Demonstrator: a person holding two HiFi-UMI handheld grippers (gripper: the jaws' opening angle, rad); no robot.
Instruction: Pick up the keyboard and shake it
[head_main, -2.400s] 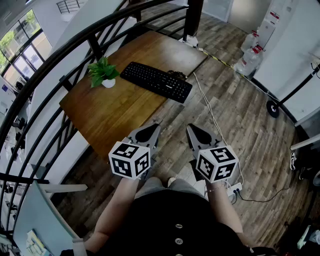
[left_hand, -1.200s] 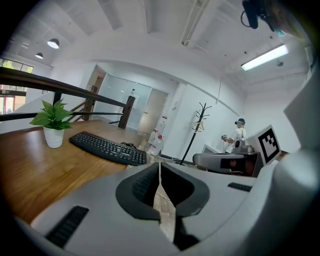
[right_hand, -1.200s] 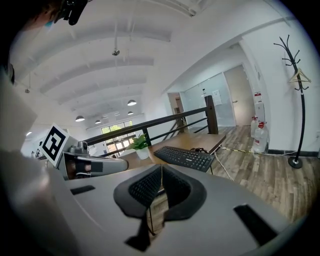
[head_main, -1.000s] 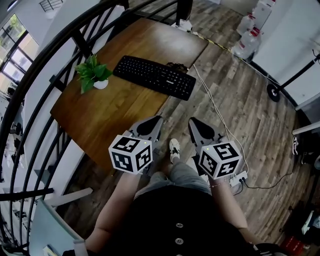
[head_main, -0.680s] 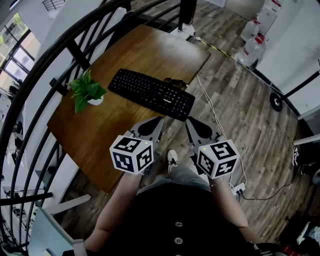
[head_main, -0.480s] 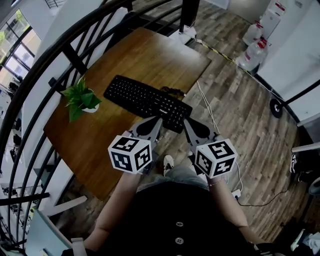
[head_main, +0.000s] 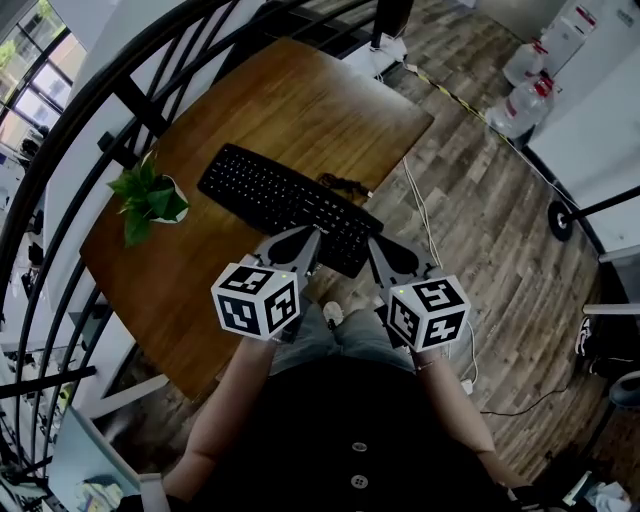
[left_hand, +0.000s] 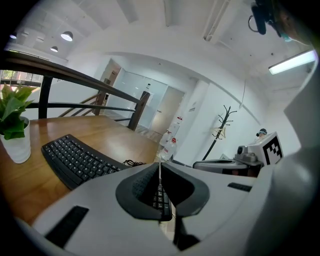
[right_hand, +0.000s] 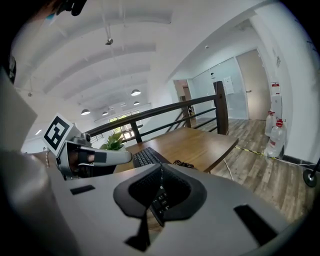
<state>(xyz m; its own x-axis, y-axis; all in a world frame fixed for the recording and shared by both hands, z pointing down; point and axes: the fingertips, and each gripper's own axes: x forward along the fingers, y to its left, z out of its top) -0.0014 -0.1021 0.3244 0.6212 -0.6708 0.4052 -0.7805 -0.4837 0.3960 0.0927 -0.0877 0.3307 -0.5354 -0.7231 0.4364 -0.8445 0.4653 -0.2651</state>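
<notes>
We seem to be on the upper floor of an office. A wooden table (head_main: 250, 120) carries a computer keyboard (head_main: 285, 205) and a small potted plant (head_main: 145, 195). A black railing (head_main: 135, 105) runs beside the table. Beyond the table are big water bottles (head_main: 522, 105), glass doors (right_hand: 227, 87) and a coat stand (left_hand: 222, 125). Above it hangs a strip light (left_hand: 292, 61).

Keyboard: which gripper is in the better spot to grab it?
Left, probably. The left gripper aims at the keyboard partway along its near edge; the right gripper is at its end. Both are shut and must open first.
</notes>
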